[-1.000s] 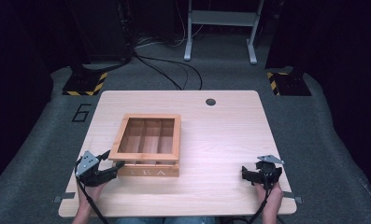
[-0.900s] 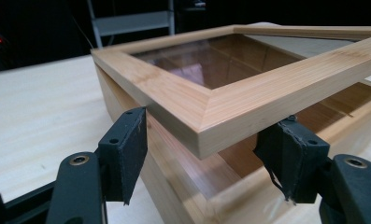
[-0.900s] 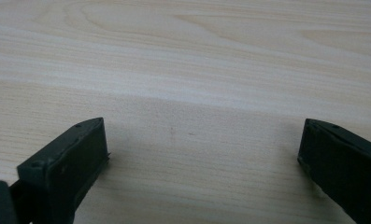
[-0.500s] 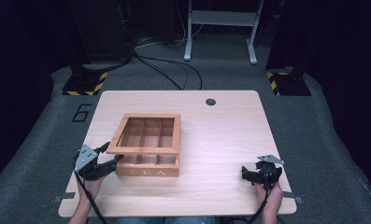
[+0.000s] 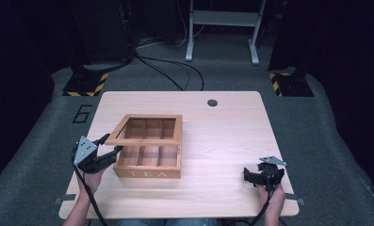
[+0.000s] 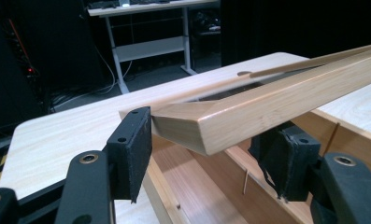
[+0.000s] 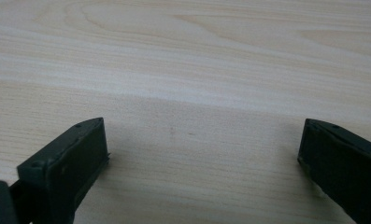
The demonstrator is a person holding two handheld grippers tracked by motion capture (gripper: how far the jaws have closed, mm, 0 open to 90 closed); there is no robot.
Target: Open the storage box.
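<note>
We count one wooden tea box (image 5: 147, 162) with glass-framed lid (image 5: 144, 131) on bench (image 5: 222, 141) | left gripper (image 5: 110, 149) jaws just closing around raised lid corner, touching it | right gripper (image 5: 248, 174) jaws open, empty

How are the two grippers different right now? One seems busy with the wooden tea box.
The left gripper has its jaws around a corner of the tea box's lid, lifted off the box; they have just been closing. The right gripper has wide jaws with nothing between them. The left is at the box; the right rests apart by the table's near edge. Both are black and hand-held.
</note>
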